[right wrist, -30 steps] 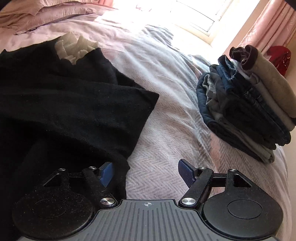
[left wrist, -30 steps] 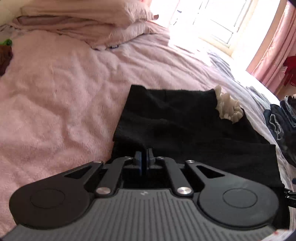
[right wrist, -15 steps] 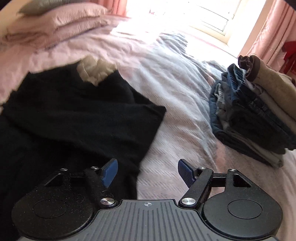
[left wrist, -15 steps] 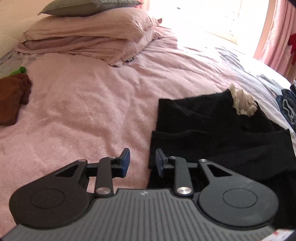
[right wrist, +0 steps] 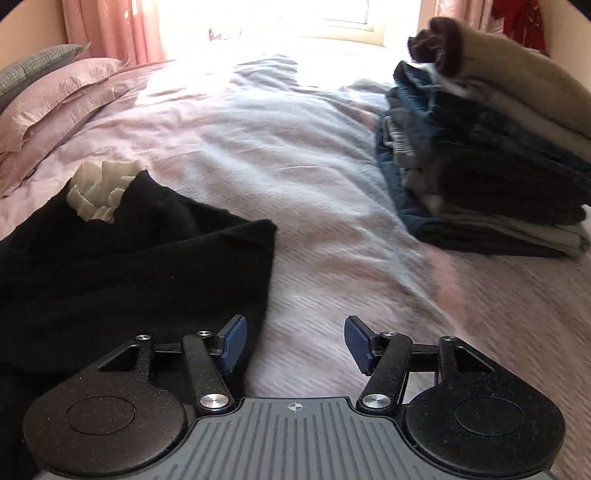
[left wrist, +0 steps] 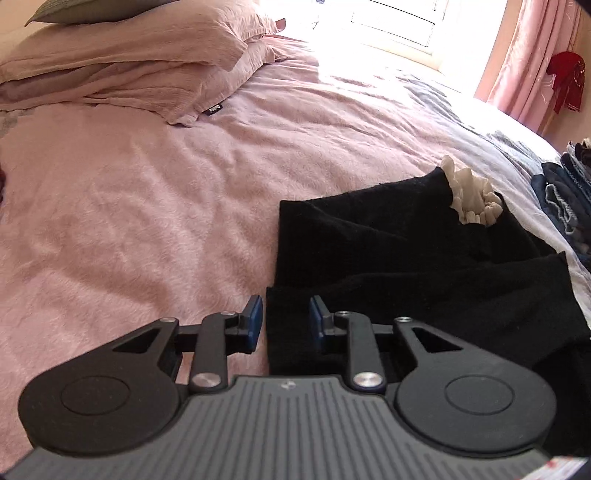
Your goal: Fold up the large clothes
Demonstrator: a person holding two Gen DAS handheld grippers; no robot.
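Black garment point(left wrist: 424, 258) partly folded on the bed point(left wrist: 147, 206) (finished stack point(right wrist: 480, 166) waits nearby); more folds likely left. Both jaws apart, gripping nothing.

A bedroom in a home. A wide bed point(left wrist: 155, 206) covered in a pink bedspread fills both views, with pink pillows point(left wrist: 140, 62) stacked at its head edge. Behind the bed, a bright window point(left wrist: 391, 22) is flanked by pink curtains point(left wrist: 517, 62) (sunlight washes out the glass). A pile of folded clothes point(right wrist: 480, 155) sits near the bed's right edge.
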